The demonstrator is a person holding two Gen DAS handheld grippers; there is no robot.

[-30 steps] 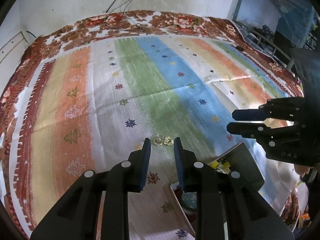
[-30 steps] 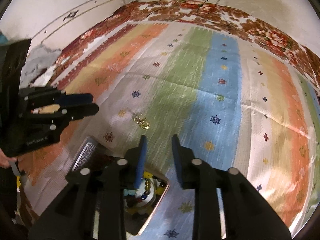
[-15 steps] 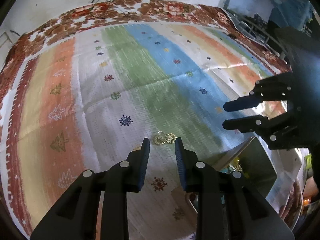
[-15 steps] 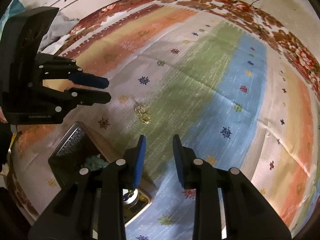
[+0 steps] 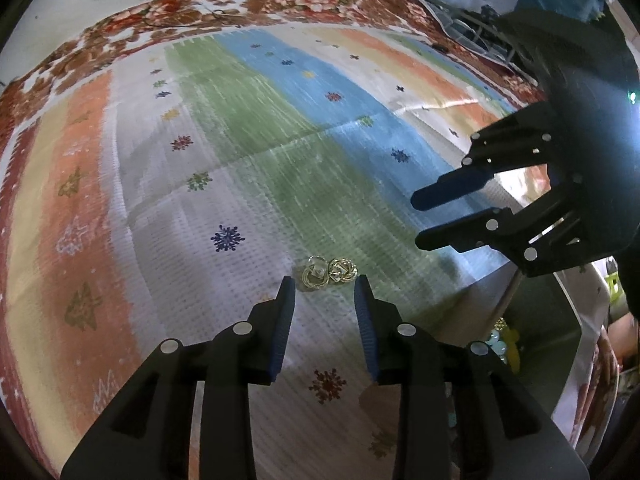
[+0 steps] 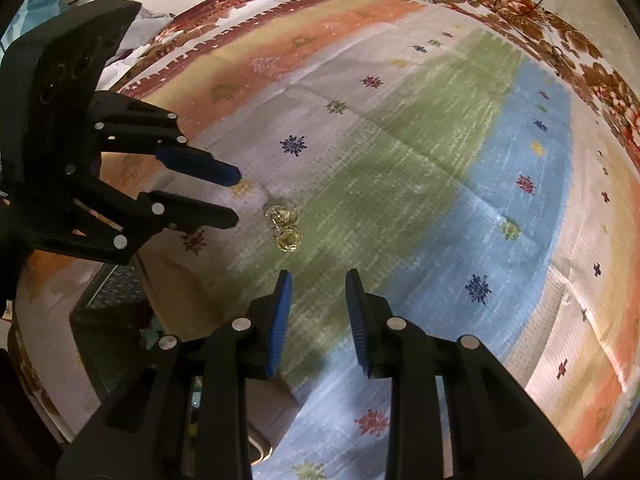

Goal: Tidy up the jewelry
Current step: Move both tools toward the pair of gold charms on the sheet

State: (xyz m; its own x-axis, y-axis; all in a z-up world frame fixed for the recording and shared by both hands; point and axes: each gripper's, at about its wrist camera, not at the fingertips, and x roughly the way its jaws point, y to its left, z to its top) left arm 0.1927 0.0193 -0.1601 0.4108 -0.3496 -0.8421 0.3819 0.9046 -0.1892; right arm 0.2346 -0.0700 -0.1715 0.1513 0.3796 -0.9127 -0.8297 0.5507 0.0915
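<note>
Left claw (image 5: 325, 282) is hanging just short of the earrings (image 5: 330, 274), its blue pads apart and widening, nothing between them. These two small gold pieces are lying side by side and touching on the striped cloth (image 5: 248, 128), at the seam where the pale band meets the green one. In the left wrist view the pair's long axis is running across the gap between the pads, so the pair is sitting squarely ahead of the opening and just beyond the tips. To my eye the gap is barely matching the pair's width, which is probably why the pads are spreading.

Right claw (image 6: 316, 276) is also pointing at the earrings (image 6: 285, 227), pads apart and empty, but it is standing farther back, with a clear strip of green cloth between tips and gold. From that side the pair is running lengthwise away from the claw, one piece behind the other. The left claw is the nearer one and looks better lined up for the pick.

Nearer the person than the earrings, a dark box (image 5: 536, 320) holding beads is lying open on the cloth, likely the destination.
</note>
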